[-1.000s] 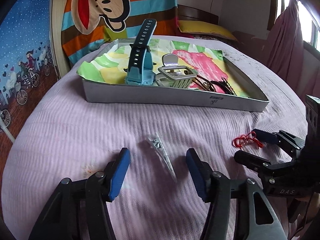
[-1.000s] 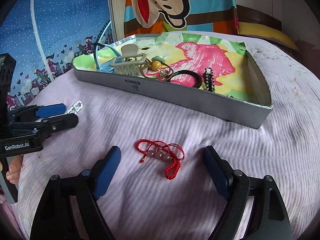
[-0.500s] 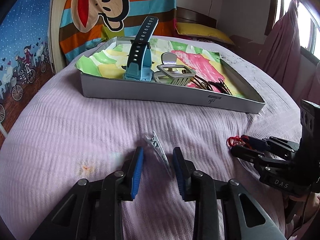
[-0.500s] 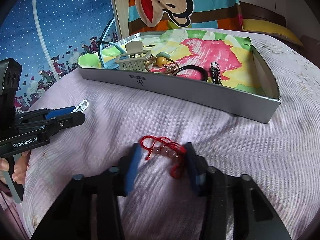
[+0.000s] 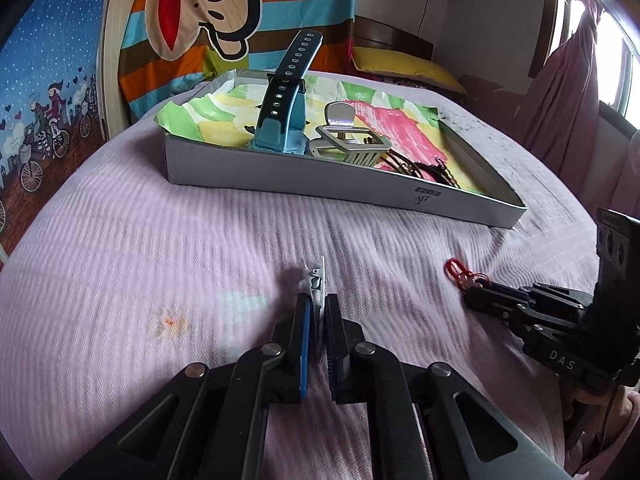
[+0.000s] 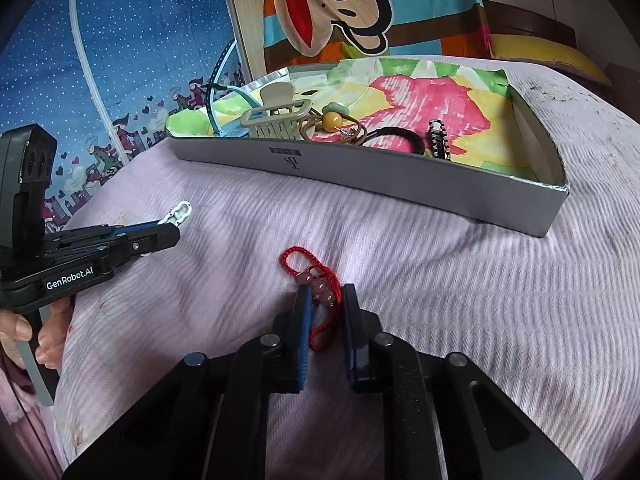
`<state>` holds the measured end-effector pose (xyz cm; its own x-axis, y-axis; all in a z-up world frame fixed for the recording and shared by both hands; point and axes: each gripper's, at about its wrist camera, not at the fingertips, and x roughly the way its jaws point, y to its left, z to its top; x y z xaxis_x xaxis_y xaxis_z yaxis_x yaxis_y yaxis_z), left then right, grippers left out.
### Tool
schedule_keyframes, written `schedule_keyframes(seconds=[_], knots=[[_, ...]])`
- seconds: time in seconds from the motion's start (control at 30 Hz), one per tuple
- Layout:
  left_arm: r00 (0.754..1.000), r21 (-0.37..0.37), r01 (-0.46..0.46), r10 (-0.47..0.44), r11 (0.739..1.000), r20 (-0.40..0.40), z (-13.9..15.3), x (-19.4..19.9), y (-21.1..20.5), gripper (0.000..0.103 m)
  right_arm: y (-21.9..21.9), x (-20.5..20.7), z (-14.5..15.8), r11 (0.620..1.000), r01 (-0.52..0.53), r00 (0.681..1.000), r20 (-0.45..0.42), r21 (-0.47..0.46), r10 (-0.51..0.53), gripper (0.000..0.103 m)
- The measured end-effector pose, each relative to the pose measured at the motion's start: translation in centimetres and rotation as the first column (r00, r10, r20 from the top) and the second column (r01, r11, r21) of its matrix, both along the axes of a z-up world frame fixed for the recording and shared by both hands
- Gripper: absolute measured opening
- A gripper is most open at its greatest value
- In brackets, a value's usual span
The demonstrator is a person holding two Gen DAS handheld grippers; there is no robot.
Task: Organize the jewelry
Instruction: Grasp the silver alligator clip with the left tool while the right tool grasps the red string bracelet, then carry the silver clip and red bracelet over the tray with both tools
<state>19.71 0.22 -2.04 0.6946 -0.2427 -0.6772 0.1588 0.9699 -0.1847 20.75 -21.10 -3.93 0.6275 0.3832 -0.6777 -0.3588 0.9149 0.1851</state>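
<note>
A silver hair clip [image 5: 318, 278] stands on edge on the lilac bedspread, and my left gripper [image 5: 318, 300] has its blue pads closing tight on the clip's near end. From the right wrist view the clip's tip [image 6: 180, 212] pokes out of the left gripper [image 6: 170, 232]. A red cord bracelet [image 6: 294, 258] with pinkish beads lies between the pads of my right gripper [image 6: 325, 292]. Those jaws are closing and pinch its beaded part, while its loop sticks out ahead. The left wrist view shows the bracelet [image 5: 456, 270] at the right gripper's [image 5: 472, 298] tip.
A grey cardboard tray [image 5: 320, 188] lined with colourful paper sits further back on the bed. It holds a blue watch [image 5: 288, 120], a grey claw clip [image 5: 352, 146], hair ties [image 6: 396, 134] and a small dark chain. A striped monkey cushion [image 5: 240, 20] stands behind. A hand [image 6: 48, 340] holds the left gripper.
Both grippers' jaws went from wide open to nearly together, the left around the silver clip, the right around the red bracelet. The clip now stands on edge.
</note>
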Motion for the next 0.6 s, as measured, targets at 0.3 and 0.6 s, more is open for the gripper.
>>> schedule_keyframes(seconds=[0.3, 0.6], knots=[[0.998, -0.014, 0.057, -0.056, 0.998, 0.04, 0.1, -1.1, -0.6, 0.007, 0.2, -0.4, -0.1, 0.999, -0.029, 0.999, 0.014, 0.017, 0.029, 0.008], [0.996, -0.009, 0.077, -0.077, 0.997, 0.039, 0.9, -1.0, -1.0, 0.007, 0.3, -1.7, 0.9, 0.999, -0.037, 0.994, 0.103, 0.002, 0.037, 0.007]])
